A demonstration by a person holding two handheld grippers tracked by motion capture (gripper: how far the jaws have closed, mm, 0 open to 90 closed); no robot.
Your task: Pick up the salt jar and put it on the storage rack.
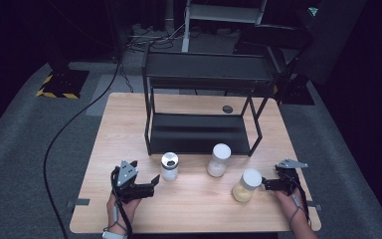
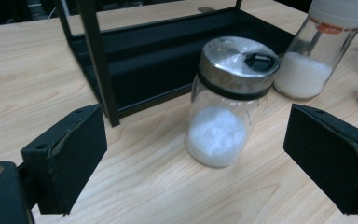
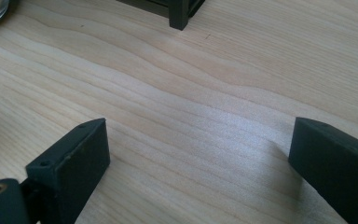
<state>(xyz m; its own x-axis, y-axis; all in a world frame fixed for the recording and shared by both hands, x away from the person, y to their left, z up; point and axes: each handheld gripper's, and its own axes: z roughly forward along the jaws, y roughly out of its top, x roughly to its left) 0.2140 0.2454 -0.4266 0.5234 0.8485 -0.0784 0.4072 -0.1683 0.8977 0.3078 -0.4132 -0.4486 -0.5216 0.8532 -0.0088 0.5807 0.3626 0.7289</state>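
You have three glass jars standing in front of the black metal shelf rack (image 1: pixel 201 130) on the pale wood-grain table (image 1: pixel 129 124): a steel-lidded jar (image 2: pixel 228 100) of white powder, a white-capped jar (image 1: pixel 219 160) of white grains and a white-capped jar of yellow contents (image 1: pixel 246 185). Your left gripper (image 2: pixel 196 161) gapes released just short of the steel-lidded one; your right gripper (image 3: pixel 200 158) hangs released beside the yellow one.

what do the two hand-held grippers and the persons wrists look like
Each hand-held gripper, left and right, is black with two blocky black jaws, a grey three-cornered plate on top and a cable trailing back along the hand. The jaw pads are flat and matte. The left wrist wears a light band.
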